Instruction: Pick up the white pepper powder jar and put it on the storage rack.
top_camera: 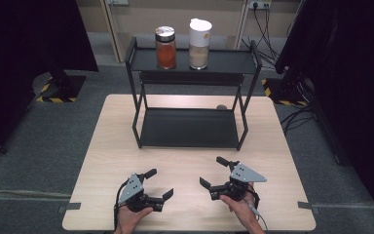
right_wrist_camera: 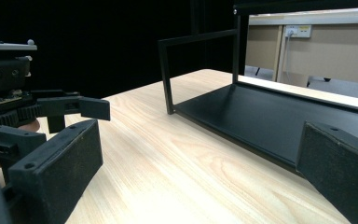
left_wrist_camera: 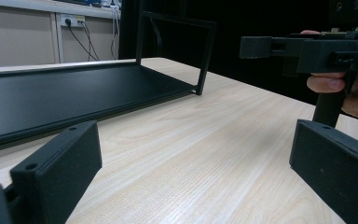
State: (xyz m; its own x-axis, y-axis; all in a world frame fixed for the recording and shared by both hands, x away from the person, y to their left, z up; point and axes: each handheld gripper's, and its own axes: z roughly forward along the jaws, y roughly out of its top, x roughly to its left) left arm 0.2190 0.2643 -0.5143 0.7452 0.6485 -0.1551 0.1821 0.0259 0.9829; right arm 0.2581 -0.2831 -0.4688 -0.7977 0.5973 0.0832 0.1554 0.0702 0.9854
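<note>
1. The step in hand looks like the very start. Both grippers rest low over the near edge of the pale wood-grain table (top_camera: 112, 141), and neither holds anything. The work ahead appears to concern the two jars on the rack.

2. The left gripper (top_camera: 159, 183) has its jaws spread wide with nothing between them. In the left gripper view the two black jaws frame bare tabletop, with the black metal two-tier rack (left_wrist_camera: 74, 93) ahead and to the left.

3. The right gripper (top_camera: 214, 171) is likewise spread wide and empty. From its own view the rack's lower shelf lies ahead and to the right, and the left gripper (right_wrist_camera: 81, 116) shows at the left edge.

4. The things nearest the work stand on the rack's (top_camera: 190, 127) top shelf, well apart from both grippers — a clear jar of orange-red powder with a metal lid (top_camera: 165, 47) on the left, and a clear jar of pale beige powder with a white cap (top_camera: 199, 43) just beside it on the right. Both stand upright. The lower shelf is bare.

5. The next move, as I judge it, calls for lifting one gripper up and forward to top-shelf height, over the rack's front rail, and bringing the open jaws level around a jar's body — the right gripper lines up more naturally with the white-capped jar, the left with the orange-red one.

6. The jars stand close together, so the jaws would need to slip between them without nudging the neighbour.
</note>
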